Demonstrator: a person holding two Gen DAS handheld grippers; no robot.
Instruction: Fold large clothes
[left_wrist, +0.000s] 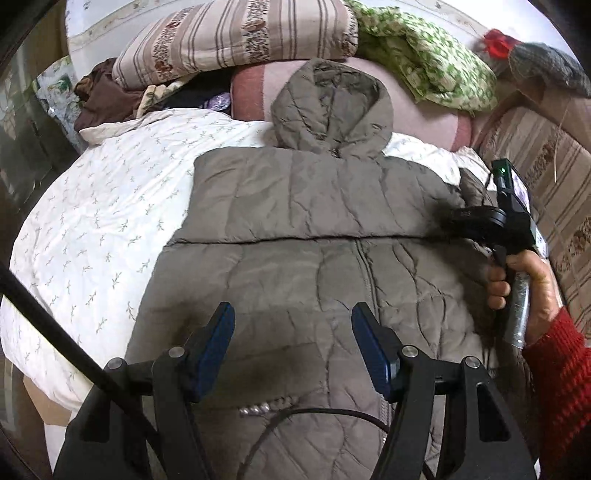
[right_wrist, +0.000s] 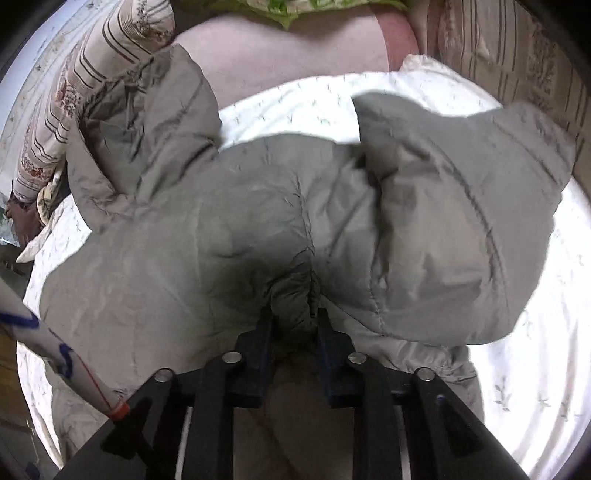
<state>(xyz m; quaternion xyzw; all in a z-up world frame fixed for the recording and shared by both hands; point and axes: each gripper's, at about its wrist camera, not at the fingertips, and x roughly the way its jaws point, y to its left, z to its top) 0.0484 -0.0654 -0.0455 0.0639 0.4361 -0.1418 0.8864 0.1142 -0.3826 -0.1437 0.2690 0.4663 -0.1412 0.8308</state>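
A grey-brown quilted hooded jacket (left_wrist: 295, 221) lies flat on the white patterned bedspread (left_wrist: 92, 221), hood (left_wrist: 332, 107) toward the pillows. My left gripper (left_wrist: 293, 332) is open and empty, hovering just above the jacket's lower middle. My right gripper (right_wrist: 293, 325) is shut on a bunched fold of the jacket (right_wrist: 291, 295) at its right edge, with the sleeve (right_wrist: 461, 221) lifted and doubled over. In the left wrist view the right gripper's body (left_wrist: 513, 221) and the hand holding it show at the jacket's right side.
Striped pillows (left_wrist: 236, 37), a pink blanket (left_wrist: 424, 122), a green floral cloth (left_wrist: 436, 62) and a brown garment (left_wrist: 107, 99) are piled at the head of the bed. A striped cushion (left_wrist: 554, 192) lies along the right. A black cable (left_wrist: 314, 417) hangs over the jacket's hem.
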